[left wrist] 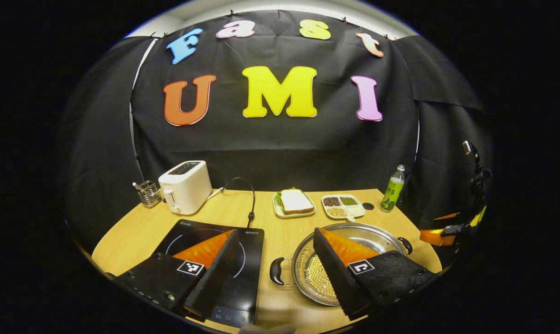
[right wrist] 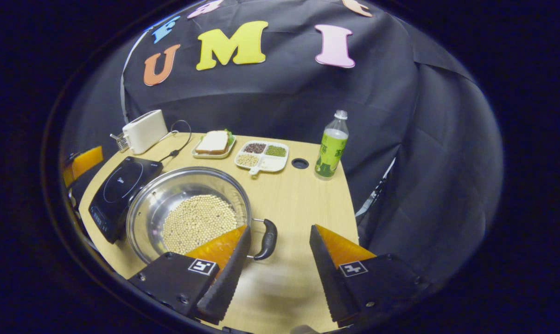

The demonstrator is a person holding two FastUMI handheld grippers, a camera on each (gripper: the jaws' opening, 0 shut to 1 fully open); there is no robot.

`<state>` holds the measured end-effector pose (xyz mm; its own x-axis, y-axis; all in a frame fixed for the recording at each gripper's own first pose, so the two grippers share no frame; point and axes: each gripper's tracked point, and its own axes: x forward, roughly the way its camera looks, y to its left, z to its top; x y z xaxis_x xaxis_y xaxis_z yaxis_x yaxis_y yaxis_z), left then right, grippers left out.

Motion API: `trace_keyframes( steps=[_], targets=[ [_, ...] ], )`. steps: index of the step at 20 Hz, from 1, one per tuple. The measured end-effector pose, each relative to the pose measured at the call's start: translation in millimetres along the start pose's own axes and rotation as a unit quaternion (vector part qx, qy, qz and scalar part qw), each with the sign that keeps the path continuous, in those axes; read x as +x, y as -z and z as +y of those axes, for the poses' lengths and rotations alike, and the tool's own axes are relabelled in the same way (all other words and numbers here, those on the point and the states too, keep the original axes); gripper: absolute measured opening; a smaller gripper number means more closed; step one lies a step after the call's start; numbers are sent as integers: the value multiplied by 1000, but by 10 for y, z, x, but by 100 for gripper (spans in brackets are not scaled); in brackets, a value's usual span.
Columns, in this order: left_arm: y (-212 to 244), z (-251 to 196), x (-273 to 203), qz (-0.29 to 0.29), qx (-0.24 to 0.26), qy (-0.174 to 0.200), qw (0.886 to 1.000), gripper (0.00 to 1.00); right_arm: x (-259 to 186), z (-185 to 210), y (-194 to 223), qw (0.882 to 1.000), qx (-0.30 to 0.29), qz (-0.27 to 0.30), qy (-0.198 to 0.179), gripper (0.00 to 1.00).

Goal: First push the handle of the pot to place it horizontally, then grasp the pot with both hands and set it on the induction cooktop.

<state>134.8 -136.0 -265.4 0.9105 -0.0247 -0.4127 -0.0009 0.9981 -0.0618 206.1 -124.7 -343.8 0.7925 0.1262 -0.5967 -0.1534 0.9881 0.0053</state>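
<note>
**Pot beside cooktop, both hand-held grippers open, lift pending**

Left gripper view: left hand-held gripper [left wrist: 275, 260] spread open, empty, hovering above the counter [left wrist: 141, 232]. Induction cooktop [left wrist: 250, 260] under its left finger; pot [left wrist: 349, 232] holding pale beans under its right finger, just beside the cooktop. Near pot handle [left wrist: 276, 271] lying between pot and cooktop, far handle [left wrist: 406, 245] opposite. Toaster [left wrist: 186, 185], sandwich plate [left wrist: 295, 203], divided tray [left wrist: 342, 206], bottle [left wrist: 393, 189] at the back.

Right gripper view: right hand-held gripper [right wrist: 280, 260] spread open, empty, with a pot handle [right wrist: 267, 239] between its fingers, untouched. Pot resting on the counter, off the cooktop. Handles judged roughly level; two-handed grasp and transfer outstanding.
</note>
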Motion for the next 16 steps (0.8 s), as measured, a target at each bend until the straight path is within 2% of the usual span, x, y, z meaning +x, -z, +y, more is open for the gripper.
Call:
trace_keyframes(
  steps=[1,2,4,5,7,10,16],
  targets=[
    [101,-7,72,12,-1,-2,1000,97,60,31,0,1000,6,2,-2,82],
    [189,-30,150,20,0,-2,1000,97,137,59,18,1000,10,6,-3,86],
    [365,-62,285,38,6,-5,999,97,265,115,56,1000,22,14,-5,86],
    [452,-103,341,47,7,-2,999,97,321,150,69,999,28,19,-8,82],
    [617,-157,418,66,9,4,998,97,417,172,138,999,30,29,-6,85],
    [820,-157,507,84,11,1,996,97,521,218,211,999,27,43,-11,82],
    [1133,-218,664,125,-17,3,992,97,656,264,272,998,24,56,-13,85]
  ],
)
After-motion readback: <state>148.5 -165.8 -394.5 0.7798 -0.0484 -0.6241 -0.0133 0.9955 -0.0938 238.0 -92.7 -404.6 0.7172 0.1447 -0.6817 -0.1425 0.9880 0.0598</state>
